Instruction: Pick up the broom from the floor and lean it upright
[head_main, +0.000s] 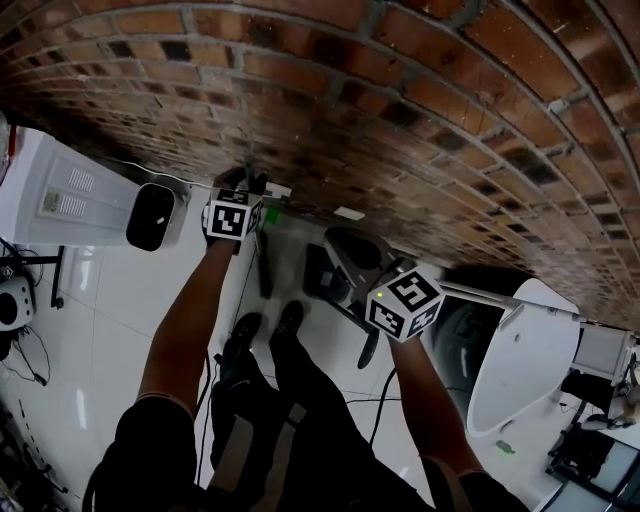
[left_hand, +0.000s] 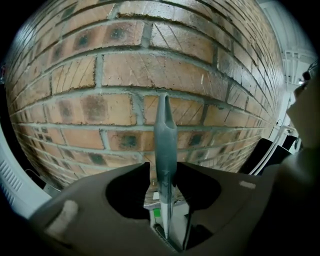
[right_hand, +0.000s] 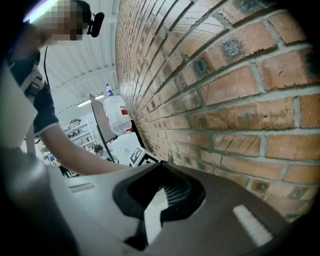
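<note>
The broom (left_hand: 165, 145) stands upright close against the brick wall (left_hand: 150, 75), its foot down at the floor (head_main: 130, 300); the left gripper (left_hand: 164, 167) has its jaws apart on either side of the handle, not pressing it; the right gripper (right_hand: 161, 165) hangs near the wall well to one side, its jaws seemingly drawn together and empty.

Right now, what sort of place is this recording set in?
Most likely an indoor workshop or lab. A red brick wall meets a glossy white tiled floor strewn with black cables, and the right gripper view shows storage shelves and a large clear water bottle further along the wall.
</note>
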